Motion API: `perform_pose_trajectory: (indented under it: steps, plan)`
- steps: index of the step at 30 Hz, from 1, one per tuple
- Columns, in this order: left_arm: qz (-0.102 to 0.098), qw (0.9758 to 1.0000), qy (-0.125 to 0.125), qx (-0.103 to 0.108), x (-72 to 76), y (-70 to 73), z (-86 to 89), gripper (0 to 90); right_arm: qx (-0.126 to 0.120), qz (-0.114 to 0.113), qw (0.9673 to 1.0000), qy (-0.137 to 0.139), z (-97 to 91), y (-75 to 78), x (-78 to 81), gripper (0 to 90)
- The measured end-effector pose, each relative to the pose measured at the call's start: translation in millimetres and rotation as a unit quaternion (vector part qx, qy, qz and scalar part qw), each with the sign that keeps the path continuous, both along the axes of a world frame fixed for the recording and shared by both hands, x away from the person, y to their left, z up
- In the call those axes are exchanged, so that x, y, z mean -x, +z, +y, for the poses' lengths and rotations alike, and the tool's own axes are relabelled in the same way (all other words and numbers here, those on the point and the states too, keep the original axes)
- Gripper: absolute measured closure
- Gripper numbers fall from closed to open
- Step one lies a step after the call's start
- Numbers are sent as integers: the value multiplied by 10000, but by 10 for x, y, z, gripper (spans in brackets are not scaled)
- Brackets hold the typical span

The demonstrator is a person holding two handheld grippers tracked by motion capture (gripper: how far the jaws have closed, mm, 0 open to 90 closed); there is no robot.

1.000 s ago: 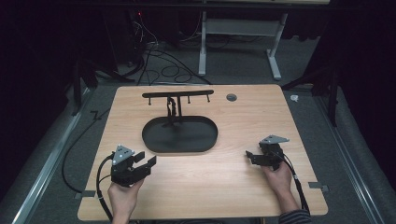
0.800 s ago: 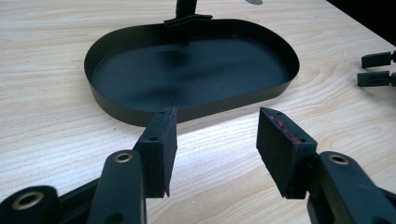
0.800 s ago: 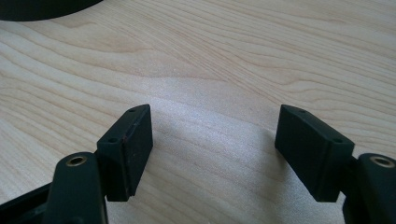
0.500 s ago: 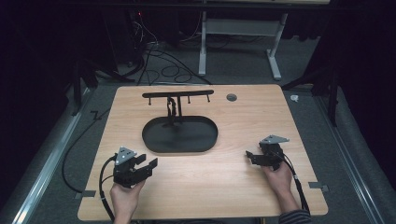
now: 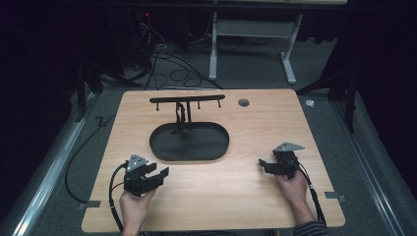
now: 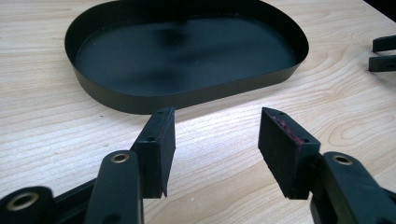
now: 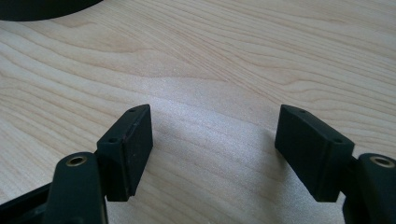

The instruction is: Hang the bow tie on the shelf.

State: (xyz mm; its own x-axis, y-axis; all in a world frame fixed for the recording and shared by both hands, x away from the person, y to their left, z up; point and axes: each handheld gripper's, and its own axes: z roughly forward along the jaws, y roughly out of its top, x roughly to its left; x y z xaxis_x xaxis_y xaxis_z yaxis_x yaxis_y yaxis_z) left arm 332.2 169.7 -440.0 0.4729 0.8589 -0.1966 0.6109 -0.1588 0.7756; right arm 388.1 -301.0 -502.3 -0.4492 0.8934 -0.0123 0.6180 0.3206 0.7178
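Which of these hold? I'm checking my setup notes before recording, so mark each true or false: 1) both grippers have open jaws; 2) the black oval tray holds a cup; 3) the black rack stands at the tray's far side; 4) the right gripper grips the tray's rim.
1) True: the left gripper and the right gripper both have their jaws apart, with nothing between them.
2) False: the black oval metal tray is empty.
3) True: the black T-shaped metal rack rises at the tray's far edge.
4) False: the right gripper sits over the bare light wooden table, apart from the tray.
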Motion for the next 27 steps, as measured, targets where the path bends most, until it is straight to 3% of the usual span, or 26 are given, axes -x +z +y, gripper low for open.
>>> perform_pose_trajectory:
  steps: [27]
  plan:
    - [182,9998,-24,-103,-117,-219,-121,460,-1,0,10000,0,0,0,0,287]
